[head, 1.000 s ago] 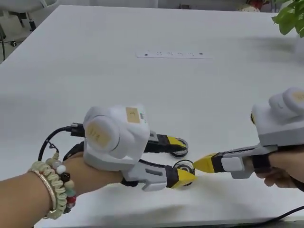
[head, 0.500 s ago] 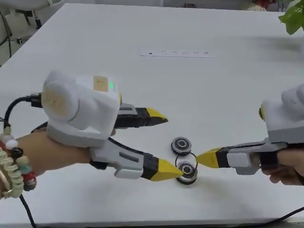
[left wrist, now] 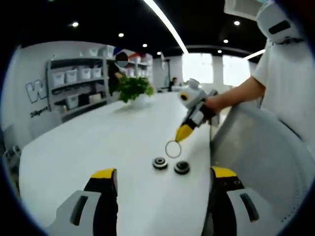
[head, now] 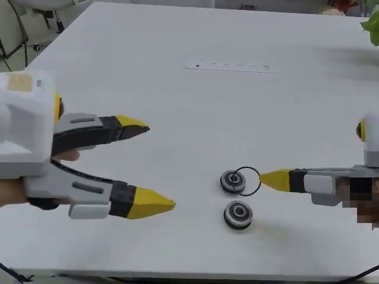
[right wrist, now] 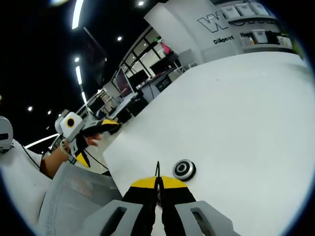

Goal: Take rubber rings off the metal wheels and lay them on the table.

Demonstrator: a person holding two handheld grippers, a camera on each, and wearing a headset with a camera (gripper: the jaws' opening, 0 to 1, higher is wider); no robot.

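Table point(head: 177, 89): broad, flat, smooth matte white top.
Left gripper point(head: 161, 165): white shell, black jaws with pointed yellow tips, spread wide around nothing, well apart at the wheels' 9 o'clock.
Right gripper point(head: 266, 178): yellow tips pinched together on the ring, at 3 o'clock.
Metal wheels point(head: 238, 213): two round dark-rimmed discs with grey hubs, lying flat, one at the other's 6 o'clock.
Rubber ring point(head: 254, 171): thin black loop, overlapping the far wheel's 3 o'clock edge.
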